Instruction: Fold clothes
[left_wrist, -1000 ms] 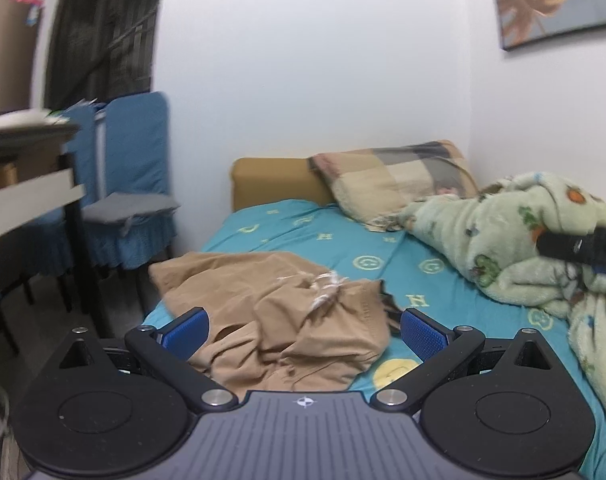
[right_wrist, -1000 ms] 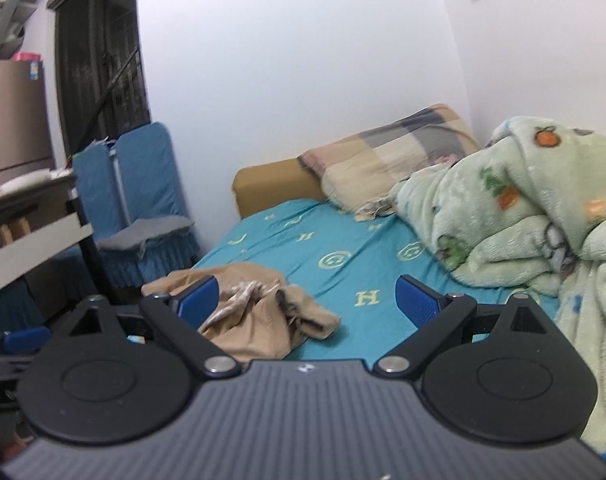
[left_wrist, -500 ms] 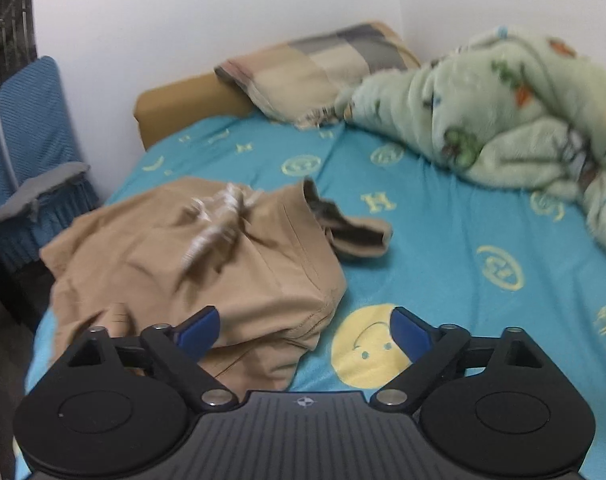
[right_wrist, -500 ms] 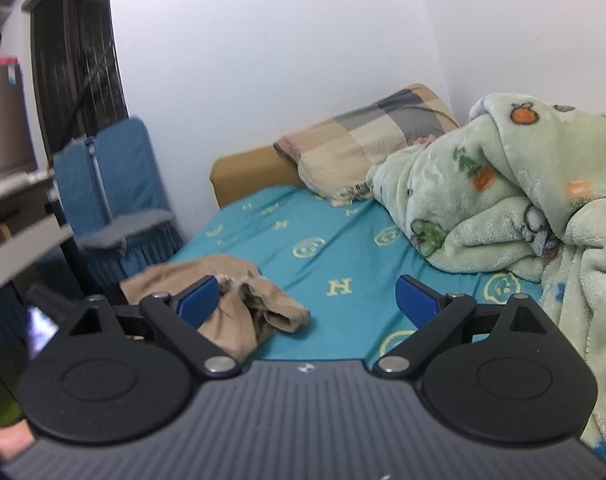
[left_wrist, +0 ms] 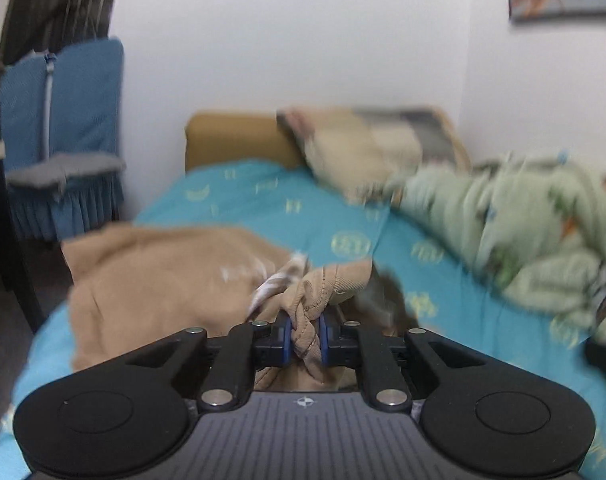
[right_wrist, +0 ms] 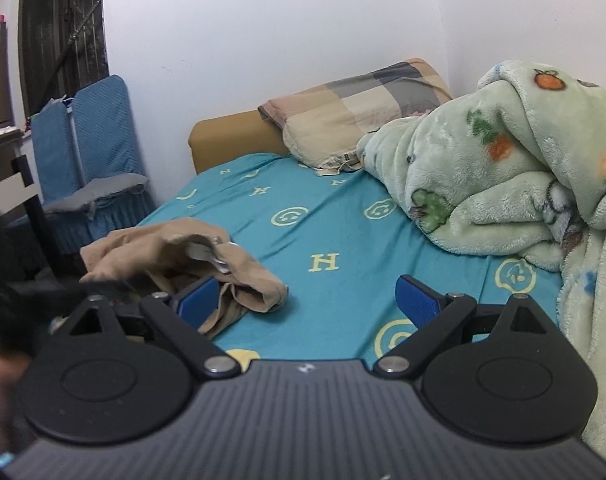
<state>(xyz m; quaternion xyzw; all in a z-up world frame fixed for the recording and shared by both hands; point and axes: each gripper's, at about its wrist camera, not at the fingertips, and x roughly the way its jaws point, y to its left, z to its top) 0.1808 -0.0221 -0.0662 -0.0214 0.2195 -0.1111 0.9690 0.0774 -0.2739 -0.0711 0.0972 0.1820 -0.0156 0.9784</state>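
A crumpled tan garment (left_wrist: 163, 280) with a white drawstring (left_wrist: 271, 284) lies on the near left part of the bed. My left gripper (left_wrist: 305, 338) is shut on a bunched fold of its ribbed waistband, lifted a little off the sheet. In the right wrist view the same tan garment (right_wrist: 175, 252) sits at the left, and my right gripper (right_wrist: 307, 300) hovers open above the turquoise sheet (right_wrist: 327, 232), its left blue pad close to the cloth's edge without touching it. The left gripper shows as a dark blur (right_wrist: 43, 292) at the left edge.
A green fleece blanket (right_wrist: 503, 168) is heaped along the right side of the bed. A checked pillow (right_wrist: 363, 108) leans on the tan headboard (right_wrist: 231, 136). Blue-covered chairs (right_wrist: 91, 148) and a dark table (right_wrist: 11, 168) stand left of the bed.
My left gripper, open half a second ago, has dropped onto the tan garment, shut on its waistband and lifted it. My right gripper stays open and has shifted slightly.
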